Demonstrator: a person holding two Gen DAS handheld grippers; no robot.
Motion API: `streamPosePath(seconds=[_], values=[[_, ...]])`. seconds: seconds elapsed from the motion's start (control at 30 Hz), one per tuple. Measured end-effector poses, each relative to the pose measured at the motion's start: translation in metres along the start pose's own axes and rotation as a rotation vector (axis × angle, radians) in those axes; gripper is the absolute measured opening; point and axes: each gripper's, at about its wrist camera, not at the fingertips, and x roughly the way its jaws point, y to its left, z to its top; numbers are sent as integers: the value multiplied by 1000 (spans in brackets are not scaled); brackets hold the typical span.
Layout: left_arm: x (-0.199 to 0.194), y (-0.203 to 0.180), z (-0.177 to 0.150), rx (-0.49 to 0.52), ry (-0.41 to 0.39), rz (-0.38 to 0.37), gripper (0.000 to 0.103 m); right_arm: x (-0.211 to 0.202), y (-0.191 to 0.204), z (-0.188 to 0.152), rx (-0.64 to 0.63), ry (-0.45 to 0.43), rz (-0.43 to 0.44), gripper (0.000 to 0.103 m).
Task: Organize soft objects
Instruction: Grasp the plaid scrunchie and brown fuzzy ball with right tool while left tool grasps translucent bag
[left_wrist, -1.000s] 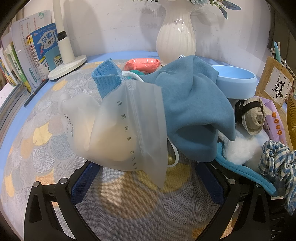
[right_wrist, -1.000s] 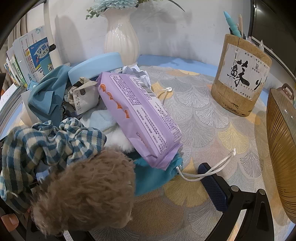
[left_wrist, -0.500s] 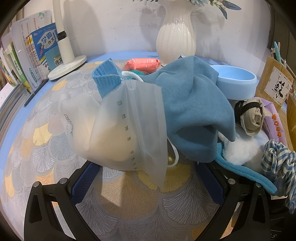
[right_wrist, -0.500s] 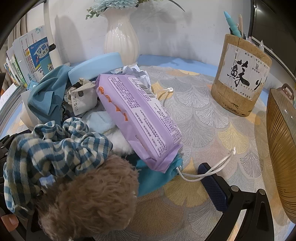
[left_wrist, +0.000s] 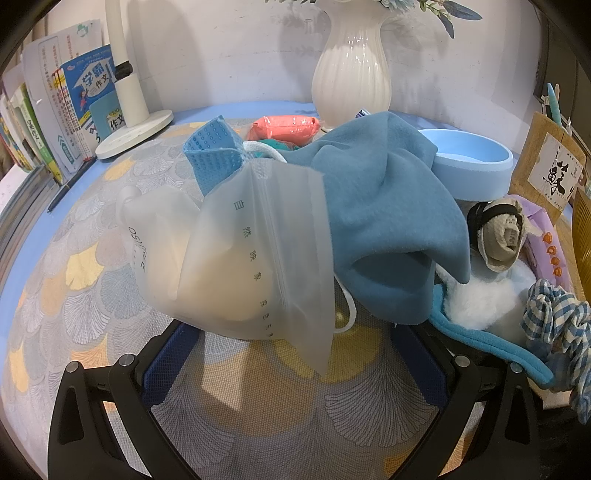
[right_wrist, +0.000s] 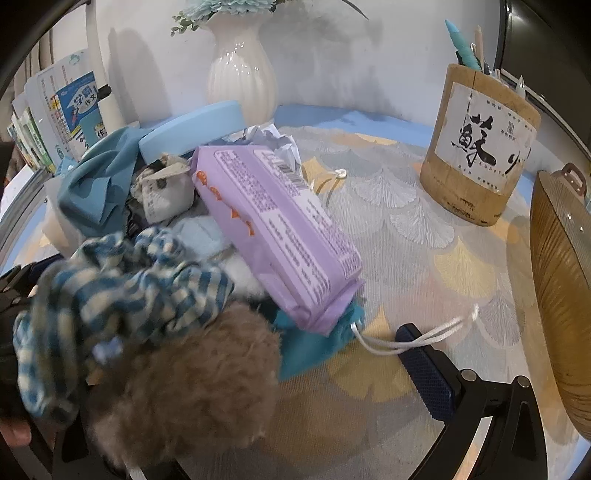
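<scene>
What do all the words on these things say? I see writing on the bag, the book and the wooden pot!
"自然映象" and "OSI...RE", partly legible: frosted zip bag.
"学霸作文": blue book.
"鲜": label on wooden pen holder; its small print is unreadable.
Purple packet: barcode and print too small to read.

Left wrist view: a zip bag (left_wrist: 236, 258) lies nearest, in the middle of the mat (left_wrist: 85, 280), and a cloth (left_wrist: 384, 206) drapes against its right side. Behind the bag a mesh pad (left_wrist: 212, 151) stands up, and behind that lies a small packet (left_wrist: 284, 127). A vase (left_wrist: 351, 70) stands at the back by the wall, a lamp base (left_wrist: 135, 133) back left with books (left_wrist: 55, 122) to its left. A bowl (left_wrist: 476, 166) sits behind the cloth on the right. Right wrist view: a wipes pack (right_wrist: 277, 229) rests tilted on the pile, its near end on a drawstring pouch (right_wrist: 314, 343). A scrunchie (right_wrist: 122, 291) sits left of the pack, a fuzzy ball (right_wrist: 188, 384) just in front of it. A pen holder (right_wrist: 480, 155) stands well apart, back right.
</scene>
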Motion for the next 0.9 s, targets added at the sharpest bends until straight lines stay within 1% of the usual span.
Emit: streamPosePath(seconds=[0.17,0.23,0.3,0.4,0.47,0.57,0.67,0.73,0.83,0.9], values=[[-1,1,-1,11,5,-14,103,-14,-2,-20,-28,5,33,103],[-1,4,-5,18,10,-29,103,-23,-5,-30,-39,-1,62,103],[-8,5,-11,57,25,-46,103,-33,-12,-41,-25,-15,119,103],[-27,8,-31,118,45,-86,103,-52,-34,-57,54,-33,259,103],[-37,17,-39,143,57,-79,103,-62,-42,-63,72,-41,311,103],[-52,36,-50,148,69,-42,103,-85,-47,-67,73,-87,342,103],[-63,56,-48,144,40,17,103,-107,-42,-64,53,-158,377,103],[-70,65,-40,147,-8,29,103,-107,-29,-55,37,-156,387,103],[-73,68,-22,161,-61,25,103,-96,-9,-53,49,-133,423,103],[-69,66,-11,168,-95,-20,103,-84,4,-50,67,-109,402,103]])
